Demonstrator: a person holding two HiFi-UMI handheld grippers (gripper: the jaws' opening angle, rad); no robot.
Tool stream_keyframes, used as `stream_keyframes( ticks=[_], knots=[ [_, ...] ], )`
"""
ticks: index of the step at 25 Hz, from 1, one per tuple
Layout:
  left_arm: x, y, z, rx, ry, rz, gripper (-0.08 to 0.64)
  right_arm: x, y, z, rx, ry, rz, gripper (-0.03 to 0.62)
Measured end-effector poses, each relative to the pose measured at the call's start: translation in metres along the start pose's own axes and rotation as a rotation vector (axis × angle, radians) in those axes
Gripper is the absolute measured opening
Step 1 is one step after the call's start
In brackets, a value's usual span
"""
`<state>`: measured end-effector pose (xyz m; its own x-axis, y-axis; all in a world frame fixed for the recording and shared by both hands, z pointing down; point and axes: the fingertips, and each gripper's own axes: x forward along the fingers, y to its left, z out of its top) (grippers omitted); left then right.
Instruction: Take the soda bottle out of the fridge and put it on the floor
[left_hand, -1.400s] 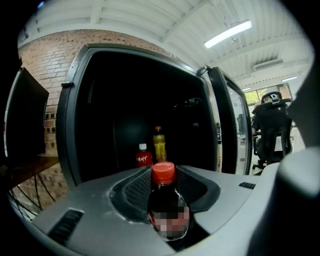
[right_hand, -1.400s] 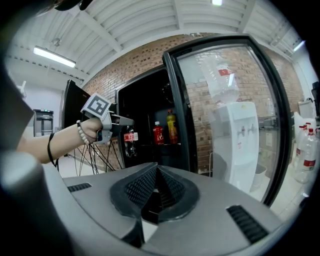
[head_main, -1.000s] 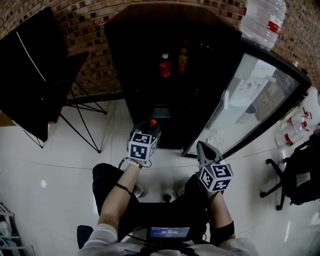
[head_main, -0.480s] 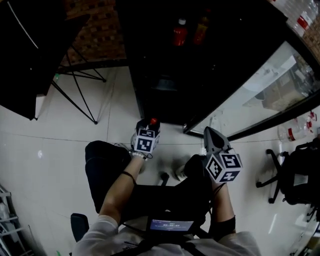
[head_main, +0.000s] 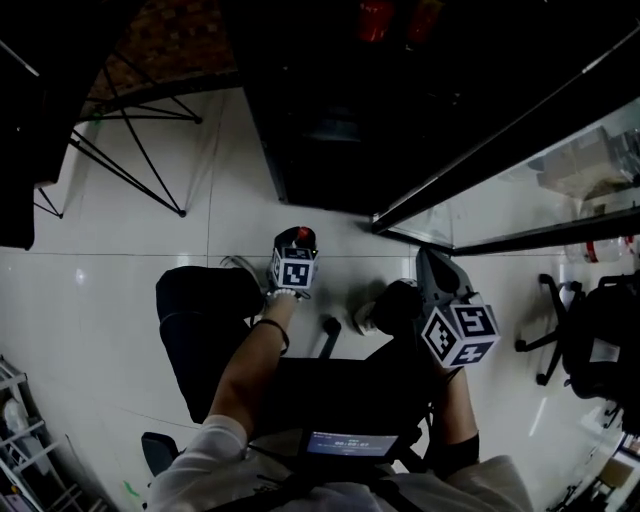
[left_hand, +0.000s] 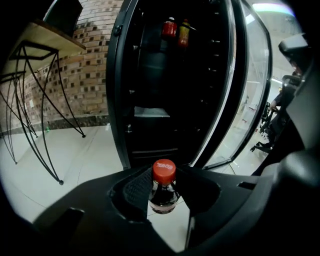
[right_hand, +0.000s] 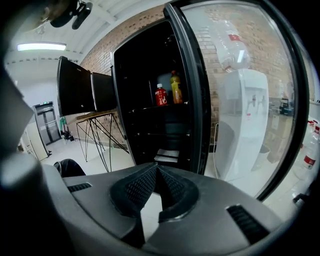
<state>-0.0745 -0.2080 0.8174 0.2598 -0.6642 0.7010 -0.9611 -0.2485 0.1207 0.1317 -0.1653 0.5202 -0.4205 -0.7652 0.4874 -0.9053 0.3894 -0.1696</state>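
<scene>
Soda bottle (left_hand: 163, 194) in left gripper (head_main: 297, 239); cap (left_hand: 164, 171) print illegible.

Left claw (head_main: 297, 238) clamps the soda bottle (left_hand: 163, 192) neck; right claw (right_hand: 156, 172) is closed, empty.

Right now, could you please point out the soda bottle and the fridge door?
soda bottle (left_hand: 163, 191): left gripper view, dark body under the cap.
fridge door (right_hand: 239, 107): right gripper view, on its glass pane.
</scene>
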Motion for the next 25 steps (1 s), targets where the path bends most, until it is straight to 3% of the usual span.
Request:
stream_keyframes(
  ticks=[6,14,25],
  knots=[
    [0.034,-0.006,-0.059,-0.035,0.111,-0.012,0.141,0.006,-0.004,-0.024,0.025,0.069,-0.008,0.014],
    [0.07,0.005,-0.115,-0.001,0.215,0.013,0.141,0.017,-0.009,-0.028,0.044,0.098,0.006,0.014],
    [0.087,0.008,-0.139,0.089,0.249,0.011,0.141,0.02,-0.011,-0.034,0.044,0.116,0.0,0.014]
  ],
)
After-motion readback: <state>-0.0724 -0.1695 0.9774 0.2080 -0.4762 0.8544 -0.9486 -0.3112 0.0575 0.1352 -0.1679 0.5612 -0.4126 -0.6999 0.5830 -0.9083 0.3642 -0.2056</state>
